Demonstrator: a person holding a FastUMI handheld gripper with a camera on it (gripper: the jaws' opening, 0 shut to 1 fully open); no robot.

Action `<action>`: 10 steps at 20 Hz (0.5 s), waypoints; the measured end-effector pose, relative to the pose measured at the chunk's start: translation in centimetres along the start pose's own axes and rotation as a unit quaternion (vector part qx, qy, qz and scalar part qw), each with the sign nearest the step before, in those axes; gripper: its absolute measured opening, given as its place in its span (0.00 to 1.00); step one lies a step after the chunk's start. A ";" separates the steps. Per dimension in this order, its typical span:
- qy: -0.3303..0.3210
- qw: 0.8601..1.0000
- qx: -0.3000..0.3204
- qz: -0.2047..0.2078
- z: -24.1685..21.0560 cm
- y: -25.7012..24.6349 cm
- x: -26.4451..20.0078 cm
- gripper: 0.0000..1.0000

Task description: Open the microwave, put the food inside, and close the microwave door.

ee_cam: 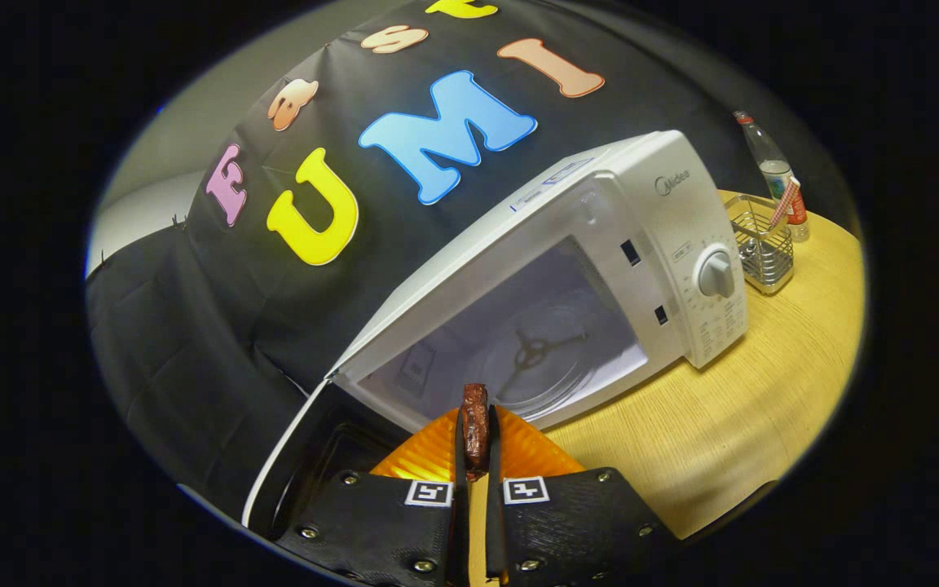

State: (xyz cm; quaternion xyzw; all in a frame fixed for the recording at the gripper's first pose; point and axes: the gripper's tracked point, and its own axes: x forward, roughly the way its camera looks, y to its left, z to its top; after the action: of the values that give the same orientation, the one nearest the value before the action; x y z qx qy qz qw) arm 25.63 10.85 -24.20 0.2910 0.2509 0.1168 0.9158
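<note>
Jaws of the gripper (475, 456) nearly closed, clamping a brown piece of food (474, 428) just before the microwave (600, 269), whose door (290, 456) hangs open; orange plate (437, 452) beneath.

The gripper (475, 456) is closed on a dark brown piece of food (474, 425), both fingers pressing its sides, above an orange ribbed plate (531, 452). Just beyond stands the white microwave (665, 220) on the light wooden tabletop (730, 424), door (290, 456) swung open, glass turntable (539, 355) visible inside. Past it stand a wire basket (759, 244) and a clear bottle (773, 167).
</note>
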 end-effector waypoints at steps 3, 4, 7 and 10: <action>-0.007 1.000 0.003 -0.001 -0.2 -0.6 2.8 0.08; -0.010 1.000 0.005 -0.002 -0.1 -0.7 3.7 0.08; -0.030 1.000 0.008 0.002 0.4 -0.9 5.7 0.08; -0.053 0.999 0.003 -0.002 1.5 -1.2 7.8 0.08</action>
State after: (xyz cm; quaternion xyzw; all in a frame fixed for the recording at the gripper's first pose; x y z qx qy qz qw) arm 33.09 11.99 -26.87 0.2992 0.2033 0.0987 0.9271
